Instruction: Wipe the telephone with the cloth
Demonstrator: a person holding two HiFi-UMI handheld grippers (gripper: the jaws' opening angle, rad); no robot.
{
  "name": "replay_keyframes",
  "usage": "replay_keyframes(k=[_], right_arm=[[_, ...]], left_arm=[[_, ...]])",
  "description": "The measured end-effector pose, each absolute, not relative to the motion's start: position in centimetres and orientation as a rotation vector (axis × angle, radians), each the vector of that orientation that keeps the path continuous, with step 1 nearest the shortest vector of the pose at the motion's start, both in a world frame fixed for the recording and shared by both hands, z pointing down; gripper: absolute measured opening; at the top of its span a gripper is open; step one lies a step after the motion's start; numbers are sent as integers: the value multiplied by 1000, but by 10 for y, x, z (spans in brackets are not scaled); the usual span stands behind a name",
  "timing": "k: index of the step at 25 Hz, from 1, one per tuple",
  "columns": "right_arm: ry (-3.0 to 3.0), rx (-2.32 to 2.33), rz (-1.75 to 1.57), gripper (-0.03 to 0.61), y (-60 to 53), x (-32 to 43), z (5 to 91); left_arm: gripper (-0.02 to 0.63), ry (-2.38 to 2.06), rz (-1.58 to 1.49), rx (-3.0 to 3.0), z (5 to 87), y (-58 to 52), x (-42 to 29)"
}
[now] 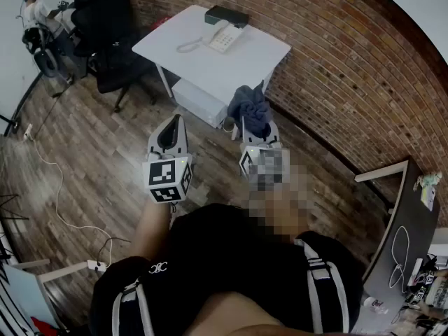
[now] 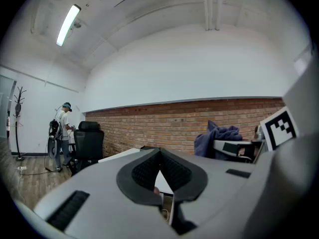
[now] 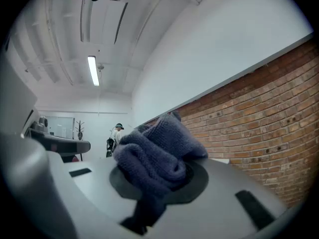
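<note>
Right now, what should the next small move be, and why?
Probably step forward and carry the right tool toward the telephone. That tool is shut on the blue cloth, but the telephone sits on the white table well ahead, with open floor between.

Mostly bare table (image 1: 259, 51) around telephone (image 1: 222, 37); brick wall (image 1: 329, 68) seemingly close behind.
</note>
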State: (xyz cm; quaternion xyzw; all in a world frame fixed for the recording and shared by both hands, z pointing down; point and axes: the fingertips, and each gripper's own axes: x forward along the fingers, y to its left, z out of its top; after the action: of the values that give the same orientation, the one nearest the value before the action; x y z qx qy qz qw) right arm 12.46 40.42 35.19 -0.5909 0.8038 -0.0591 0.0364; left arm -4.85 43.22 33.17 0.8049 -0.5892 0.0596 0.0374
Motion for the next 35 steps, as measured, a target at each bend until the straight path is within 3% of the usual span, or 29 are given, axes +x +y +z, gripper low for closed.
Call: replay_keyframes(k=[20,35], right_arm=[[2527,-1742,-230,41,384,145,365],[2500,-1869,-213,41,229,139,380]], left_arm=[[0,-1774,159,2425,351,411,-17],[0,-1623,142,2498,366,235,-18]])
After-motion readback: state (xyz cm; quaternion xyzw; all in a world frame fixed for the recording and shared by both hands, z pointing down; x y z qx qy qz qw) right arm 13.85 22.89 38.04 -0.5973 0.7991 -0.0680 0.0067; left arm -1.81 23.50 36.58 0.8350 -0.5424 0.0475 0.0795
